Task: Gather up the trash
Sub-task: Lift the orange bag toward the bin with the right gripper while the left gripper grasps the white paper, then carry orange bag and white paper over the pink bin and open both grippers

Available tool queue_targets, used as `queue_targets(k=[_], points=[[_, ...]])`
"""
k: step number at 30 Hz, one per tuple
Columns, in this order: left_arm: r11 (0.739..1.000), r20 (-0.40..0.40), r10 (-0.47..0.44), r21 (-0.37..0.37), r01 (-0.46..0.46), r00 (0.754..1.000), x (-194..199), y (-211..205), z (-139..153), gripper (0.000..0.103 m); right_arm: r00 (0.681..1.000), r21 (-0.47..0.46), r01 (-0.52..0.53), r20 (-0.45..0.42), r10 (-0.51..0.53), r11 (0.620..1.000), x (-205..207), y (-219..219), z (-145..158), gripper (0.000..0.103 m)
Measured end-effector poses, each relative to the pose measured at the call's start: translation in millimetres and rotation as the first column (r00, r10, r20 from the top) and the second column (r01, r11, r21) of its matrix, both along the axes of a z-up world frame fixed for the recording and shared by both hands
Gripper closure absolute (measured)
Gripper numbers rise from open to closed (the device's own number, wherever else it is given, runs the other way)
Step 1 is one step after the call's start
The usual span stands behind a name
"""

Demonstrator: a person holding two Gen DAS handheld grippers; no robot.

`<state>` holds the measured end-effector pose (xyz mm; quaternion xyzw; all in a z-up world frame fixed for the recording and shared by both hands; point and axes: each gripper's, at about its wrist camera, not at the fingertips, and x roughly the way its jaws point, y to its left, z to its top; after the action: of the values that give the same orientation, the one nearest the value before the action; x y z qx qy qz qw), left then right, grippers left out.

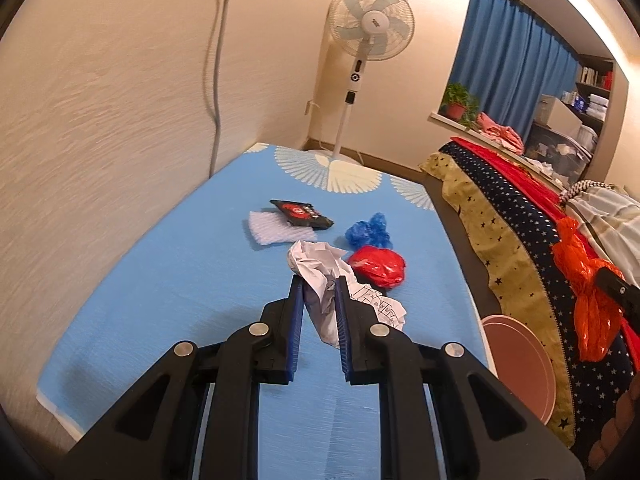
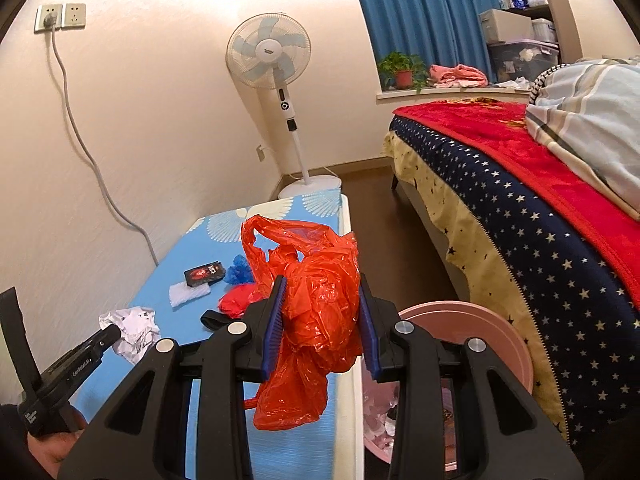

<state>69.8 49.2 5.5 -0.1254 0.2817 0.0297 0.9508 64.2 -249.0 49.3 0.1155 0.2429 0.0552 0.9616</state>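
My left gripper is shut on a crumpled white paper, held just above the blue tablecloth. The same paper shows at the tip of the left gripper in the right wrist view. My right gripper is shut on a crumpled orange plastic bag, which hangs down between its blue pads over the table's right edge. That orange bag also appears at the right of the left wrist view. A pink bin stands on the floor below the right gripper.
On the cloth lie a red plastic wad, a blue plastic wad, a black snack packet and a white foam net. A bed with a starred cover stands to the right. A standing fan is in the corner.
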Motion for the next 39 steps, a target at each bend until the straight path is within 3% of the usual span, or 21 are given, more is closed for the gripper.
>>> queue_targets(k=[24, 39], points=[[0.992, 0.073, -0.125, 0.023, 0.123, 0.989, -7, -37, 7, 0.087, 0.997, -0.032, 0.077, 0.014, -0.077, 0.996, -19, -39, 17, 0.069], [0.959, 0.093, -0.285, 0.042, 0.282, 0.954, 2, -97, 2, 0.087, 0.990, -0.074, 0.143, -0.002, -0.143, 0.987, -19, -75, 20, 0.069]])
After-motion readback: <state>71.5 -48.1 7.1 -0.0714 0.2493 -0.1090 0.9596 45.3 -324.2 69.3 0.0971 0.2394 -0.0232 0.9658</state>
